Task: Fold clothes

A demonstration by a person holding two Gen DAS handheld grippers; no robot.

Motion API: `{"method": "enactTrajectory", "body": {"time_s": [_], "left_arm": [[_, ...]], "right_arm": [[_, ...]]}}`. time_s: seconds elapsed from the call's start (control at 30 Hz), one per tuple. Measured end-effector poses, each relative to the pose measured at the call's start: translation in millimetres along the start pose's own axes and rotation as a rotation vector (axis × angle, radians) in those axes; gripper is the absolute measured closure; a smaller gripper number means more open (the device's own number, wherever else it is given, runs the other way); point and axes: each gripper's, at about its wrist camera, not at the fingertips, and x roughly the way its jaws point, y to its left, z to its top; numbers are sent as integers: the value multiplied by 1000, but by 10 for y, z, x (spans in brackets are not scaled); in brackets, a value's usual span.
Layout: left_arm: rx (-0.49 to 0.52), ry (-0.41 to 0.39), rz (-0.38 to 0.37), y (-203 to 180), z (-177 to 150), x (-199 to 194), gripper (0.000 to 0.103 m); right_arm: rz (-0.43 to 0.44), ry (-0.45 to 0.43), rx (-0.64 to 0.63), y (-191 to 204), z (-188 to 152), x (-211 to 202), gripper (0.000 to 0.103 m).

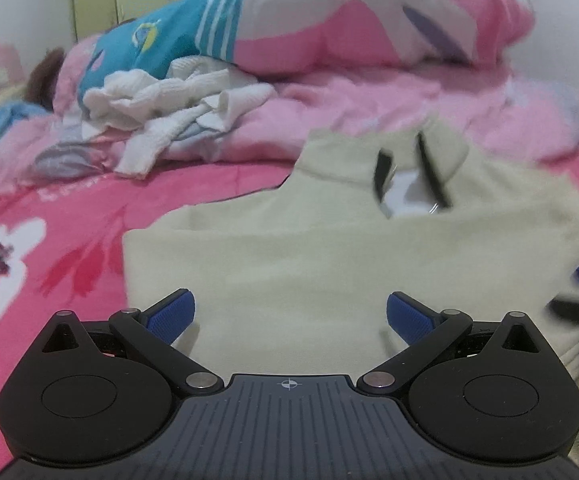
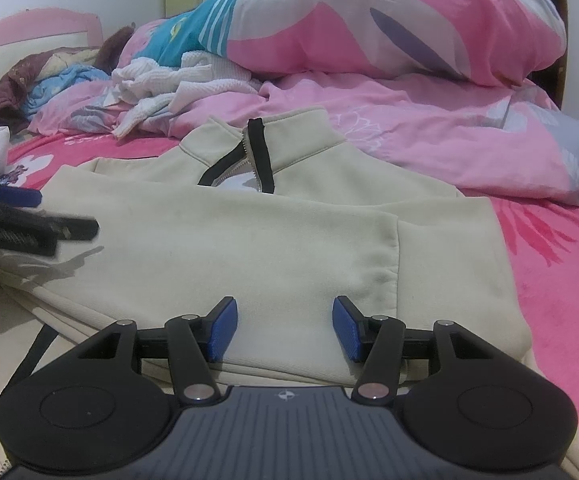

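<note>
Bedding fills the far side of the bed: at the left a crumpled white knit garment (image 2: pixel 177 88) waits unfolded against the pink duvet (image 2: pixel 429 128), with a large pink-and-white pillow (image 2: pixel 389 24) behind it.

Nearer, the cream zip-neck sweatshirt (image 2: pixel 249 240) lies flat on the pink floral sheet (image 2: pixel 549 280), collar (image 2: pixel 289 136) away from the person and hem toward them, so its long axis runs straight out ahead of both tools. A sleeve already looks folded across the chest, its cuff (image 2: pixel 393 248) ending toward the right.

Over the garment's left part, the left gripper (image 1: pixel 290 316) hovers with its blue pads (image 1: pixel 171 316) spread wide and nothing between them; cream fabric lies just ahead and below. From the right-hand camera it shows only as a blurred dark shape at the left edge.

Further right, the right gripper (image 2: pixel 285 330) sits low over the hem, its pads (image 2: pixel 223 330) parted about halfway, bare cloth between them and no pinch visible, so it is released too.

Both tools seem about equally near the hem, one toward each lower corner. Likely the next fold carries the hem up toward the collar, which would need each gripper to close on the bottom edge directly beneath it.
</note>
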Motion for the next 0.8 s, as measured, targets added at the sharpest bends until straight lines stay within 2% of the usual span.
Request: {"method": "enactTrajectory", "body": {"time_s": [0.17, 0.33, 0.63, 0.8], "left_arm": [[-119, 46, -29, 53, 13, 109, 0], [-54, 45, 5, -38, -84, 141, 0], [-26, 41, 24, -79, -106, 141, 0], [-47, 30, 11, -45, -112, 118, 0]], "right_arm": [[-1, -1, -3, -2, 5, 6, 47], [-1, -1, -4, -5, 3, 6, 47], [-26, -1, -25, 34, 1, 5, 44], [-26, 1, -24, 31, 10, 10, 44]]}}
